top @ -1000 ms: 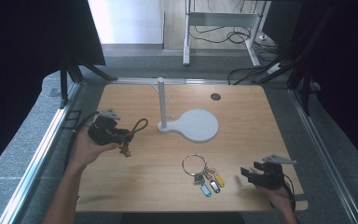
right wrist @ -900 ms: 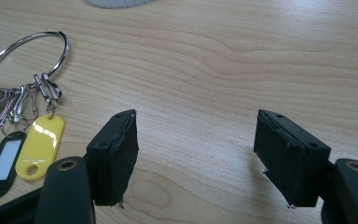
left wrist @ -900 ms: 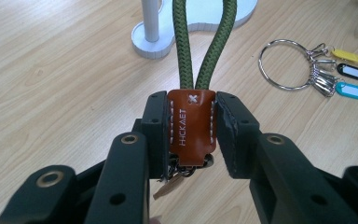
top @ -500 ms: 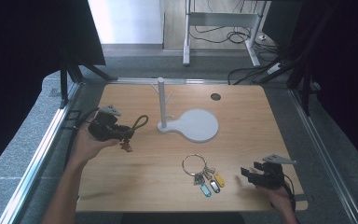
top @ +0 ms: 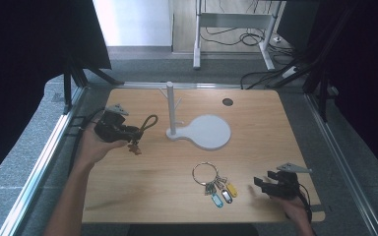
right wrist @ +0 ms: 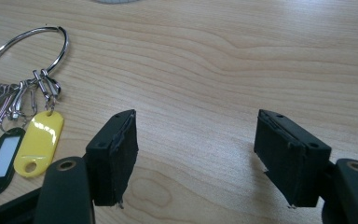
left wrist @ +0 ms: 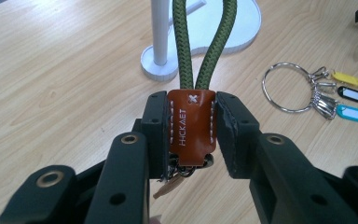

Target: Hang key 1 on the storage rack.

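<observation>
Left gripper is seen raised over the left part of the desk, nearer the left edge than the middle, held in the person's left hand. Its jaws are clamped on the brown leather tab of a keychain; the tab is stamped with lettering and stitched in white down both sides. From the top of the tab a green rope loop rises away from the jaws, and in the high view the same loop is pointed toward the white stand. Small metal pieces are hung below the tab, partly hidden by the jaws. The stand's upright post is set on a flat, rounded white base near the middle of the desk, toward the far edge; the loop is close to the post but apart from it. A large key ring with coloured tags is laid flat near the near edge, right of the middle. Right gripper is rested low by the near right corner, just beside the key ring, not touching it. Its jaws are spread wide with bare wood between the pads. A small dark round hole is noted toward the far right of the desk.
</observation>
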Tool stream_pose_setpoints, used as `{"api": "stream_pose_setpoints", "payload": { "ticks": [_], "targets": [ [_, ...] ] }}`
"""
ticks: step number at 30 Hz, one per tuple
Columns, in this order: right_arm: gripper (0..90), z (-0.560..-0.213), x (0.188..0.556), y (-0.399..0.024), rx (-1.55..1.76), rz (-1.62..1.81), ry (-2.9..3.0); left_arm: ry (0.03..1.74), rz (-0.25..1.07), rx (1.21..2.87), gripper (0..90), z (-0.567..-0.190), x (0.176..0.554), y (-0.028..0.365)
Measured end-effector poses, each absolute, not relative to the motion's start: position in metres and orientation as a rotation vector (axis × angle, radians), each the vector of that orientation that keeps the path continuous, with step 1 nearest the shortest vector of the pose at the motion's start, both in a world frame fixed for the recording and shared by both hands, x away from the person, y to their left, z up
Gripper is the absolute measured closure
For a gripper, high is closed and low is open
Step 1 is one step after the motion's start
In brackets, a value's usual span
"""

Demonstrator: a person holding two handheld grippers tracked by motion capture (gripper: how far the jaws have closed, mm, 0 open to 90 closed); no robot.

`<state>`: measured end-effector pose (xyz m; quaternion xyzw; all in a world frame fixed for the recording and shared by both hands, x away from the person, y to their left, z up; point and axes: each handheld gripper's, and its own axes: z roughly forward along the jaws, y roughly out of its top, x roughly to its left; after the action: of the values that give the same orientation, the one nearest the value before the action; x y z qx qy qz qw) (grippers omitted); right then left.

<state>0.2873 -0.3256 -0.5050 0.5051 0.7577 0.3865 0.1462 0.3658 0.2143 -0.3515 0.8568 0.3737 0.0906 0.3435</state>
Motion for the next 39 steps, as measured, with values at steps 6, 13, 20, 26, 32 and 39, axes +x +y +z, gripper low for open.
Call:
{"api": "stream_pose_setpoints", "payload": {
  "ticks": [6,13,20,26,32,39],
  "targets": [
    [30.4,-0.505,0.287,-0.326,1.451,1.113,2.178,0.968,0.231,2.208,66.9,-0.349,0.369,0.215],
    [30.6,-0.505,0.287,-0.327,1.454,1.112,2.178,0.968,0.24,2.2,66.9,-0.348,0.375,0.212],
    [30.7,-0.505,0.287,-0.326,1.444,1.113,2.175,0.96,0.219,2.191,66.9,-0.344,0.386,0.204],
    [30.7,-0.505,0.287,-0.326,1.443,1.106,2.183,0.962,0.213,2.171,66.9,-0.341,0.393,0.196],
    [30.7,-0.505,0.287,-0.325,1.433,1.114,2.186,0.973,0.205,2.153,66.9,-0.337,0.398,0.199],
    [30.7,-0.505,0.287,-0.323,1.421,1.111,2.198,0.979,0.191,2.136,66.9,-0.332,0.401,0.2]
  ]
}}
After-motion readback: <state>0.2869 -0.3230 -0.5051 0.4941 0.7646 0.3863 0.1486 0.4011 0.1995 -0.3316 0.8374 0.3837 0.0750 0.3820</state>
